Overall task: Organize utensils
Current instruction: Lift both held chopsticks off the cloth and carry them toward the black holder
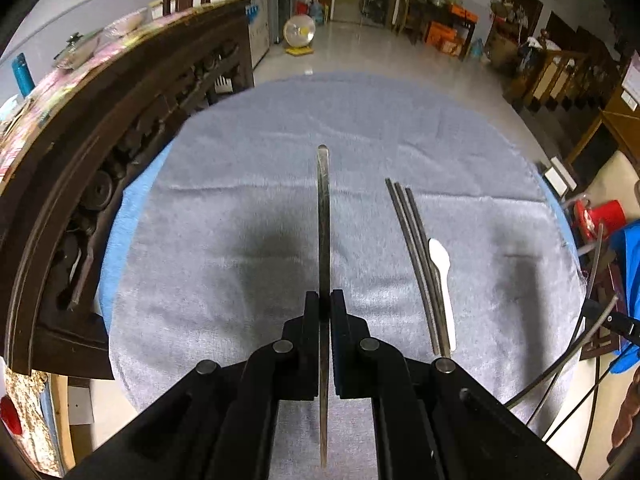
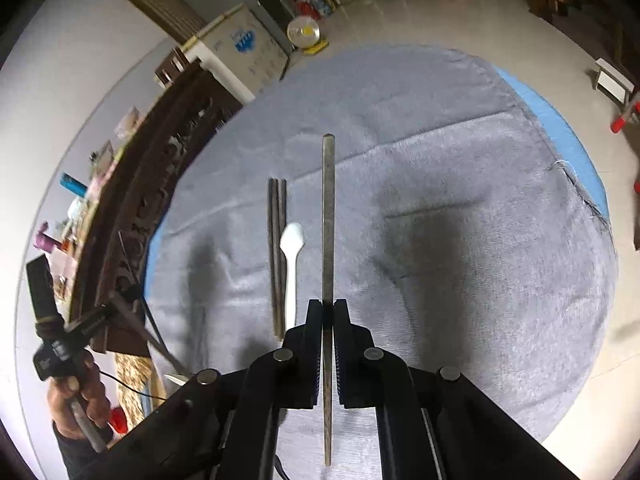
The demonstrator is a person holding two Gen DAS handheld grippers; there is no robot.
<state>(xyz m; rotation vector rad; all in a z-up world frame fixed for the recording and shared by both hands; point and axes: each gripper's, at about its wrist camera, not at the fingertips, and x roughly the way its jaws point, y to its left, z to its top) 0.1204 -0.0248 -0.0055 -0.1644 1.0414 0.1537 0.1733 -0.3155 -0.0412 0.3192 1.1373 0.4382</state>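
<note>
One dark slim metal chopstick point(image 1: 323, 240) is clamped in the left gripper point(image 1: 325, 304) jaws, another dark chopstick point(image 2: 328, 220) in the right gripper point(image 2: 328, 312) jaws; both held lengthwise, pointing forward. On the grey-towelled round worktop point(image 1: 240, 200), three dark chopsticks point(image 1: 416, 256) lie parallel, touching one white plastic spoon point(image 1: 442, 276), bowl end away.
</note>
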